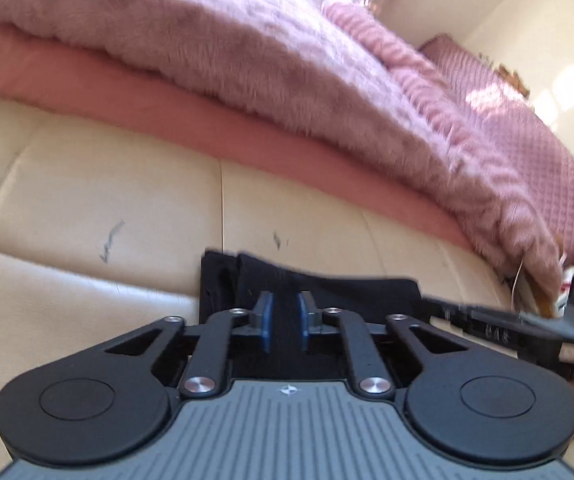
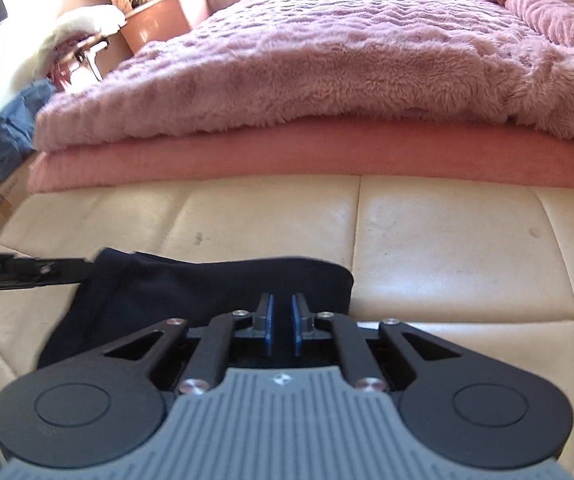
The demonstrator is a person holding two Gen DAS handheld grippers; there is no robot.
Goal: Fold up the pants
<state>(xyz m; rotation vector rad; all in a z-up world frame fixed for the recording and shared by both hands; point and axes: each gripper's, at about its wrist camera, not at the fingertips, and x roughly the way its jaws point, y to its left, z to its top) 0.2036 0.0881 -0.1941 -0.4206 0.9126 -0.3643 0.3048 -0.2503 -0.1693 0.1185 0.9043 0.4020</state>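
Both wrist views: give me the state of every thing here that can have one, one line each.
pants: dark, bunched into layers on the cream cushion, held at two places.
left claw: narrowed on a strip of the pants.
right claw: narrowed on the pants' edge.
cream cushion: bare beside the pants, a few dark marks.
pink fluffy blanket: spread over the bed, overhanging the edge.

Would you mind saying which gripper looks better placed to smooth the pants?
Neither clearly; both the left gripper and right gripper have the dark pants between nearly closed fingers.
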